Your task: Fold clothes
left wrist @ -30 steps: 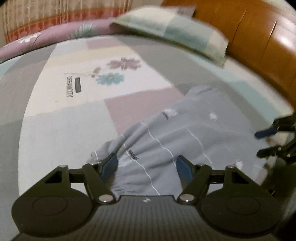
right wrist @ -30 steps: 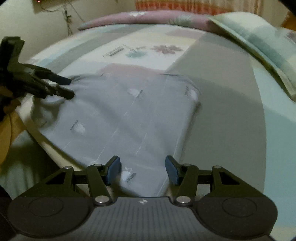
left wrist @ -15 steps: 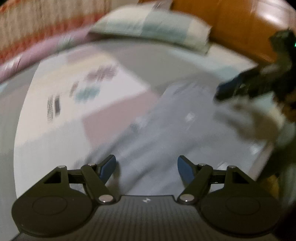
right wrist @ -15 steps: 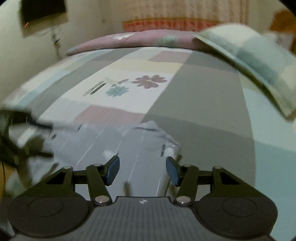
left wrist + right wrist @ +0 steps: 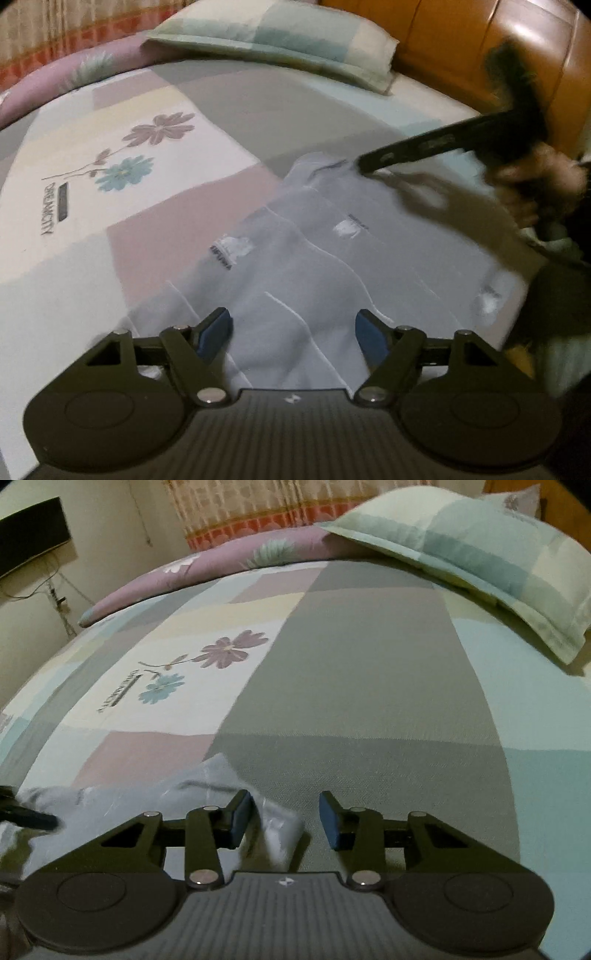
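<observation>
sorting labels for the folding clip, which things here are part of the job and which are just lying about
Part of the job:
- grey garment, spread on the bed
- left gripper, open over its near edge
- right gripper, jaws closing around its far corner

Just lying about:
- pillow
- patchwork bedsheet
- purple quilt
- wooden headboard

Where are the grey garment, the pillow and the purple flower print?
grey garment (image 5: 325, 273), left wrist view, middle of the cloth.
pillow (image 5: 480, 550), right wrist view, top face.
purple flower print (image 5: 160, 129), left wrist view, petals.
</observation>
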Motion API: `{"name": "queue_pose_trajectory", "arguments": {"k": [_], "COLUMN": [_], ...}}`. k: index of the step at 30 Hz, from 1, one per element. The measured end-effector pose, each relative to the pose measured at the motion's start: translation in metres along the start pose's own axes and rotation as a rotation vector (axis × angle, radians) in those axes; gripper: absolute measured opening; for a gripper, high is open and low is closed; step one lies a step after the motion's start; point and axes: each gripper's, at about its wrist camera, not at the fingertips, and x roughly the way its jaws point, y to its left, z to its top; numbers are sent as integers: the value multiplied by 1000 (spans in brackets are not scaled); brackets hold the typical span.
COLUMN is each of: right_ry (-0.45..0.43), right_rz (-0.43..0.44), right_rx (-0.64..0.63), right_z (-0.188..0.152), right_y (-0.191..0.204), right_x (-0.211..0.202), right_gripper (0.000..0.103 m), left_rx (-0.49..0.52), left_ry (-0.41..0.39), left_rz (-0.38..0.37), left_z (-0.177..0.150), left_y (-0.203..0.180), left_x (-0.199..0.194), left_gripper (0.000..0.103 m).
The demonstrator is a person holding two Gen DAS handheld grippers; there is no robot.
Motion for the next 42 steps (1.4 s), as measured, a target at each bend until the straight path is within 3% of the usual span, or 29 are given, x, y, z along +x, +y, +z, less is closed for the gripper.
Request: {"name": "queue_pose_trajectory", "arguments": {"k": [4,6,9,11,12,16,20,24,26,32,39,42], "right_ry": [-16,-7,23,53,69,68,20,48,97,72,107,101], "right_rz": [29,62,78,74,74,65,107,139,139,135,116,117], "right_rx": [-42,-73,-104,-89,-78,-78,-94,-101,-82,-66,-44,-23], "right_z": [-14,-26,-48,-63,-69,-82,-77,-81,-88,-91,-100,-99], "right_y": [17,27,40,43,45,52,59,66,65,66,67,65], "right_x": [-36,-51,-65,-64,-63,-71,-80,-73,-63,-79,-79,-83], "right_gripper": [50,58,61,61,61,62,63,66,67,69,71,72], "left_rx": [20,36,45,-5,-23,21,-16,-92,-91,-90,-170,-168], "left_ry": [-86,-114,-70,-12,-1,-2,-15,36,42,40,126,103], "left_rz": [-33,-70,-96,-59,-46,-61,-47,-40,-27,20,33,28], "left_z": [12,18,19,12,8,17,22,18,19,19,-2,-8], "left_y": [-16,-27,-38,-34,-32,-49,-45,-36,-40,-54,-54,-54], "left_x": [-28,-36,-18,6,14,-4,-5,14,10,-17,-10,-22], "left_gripper": [75,78,79,77,82,84,85,87,87,87,87,87]}}
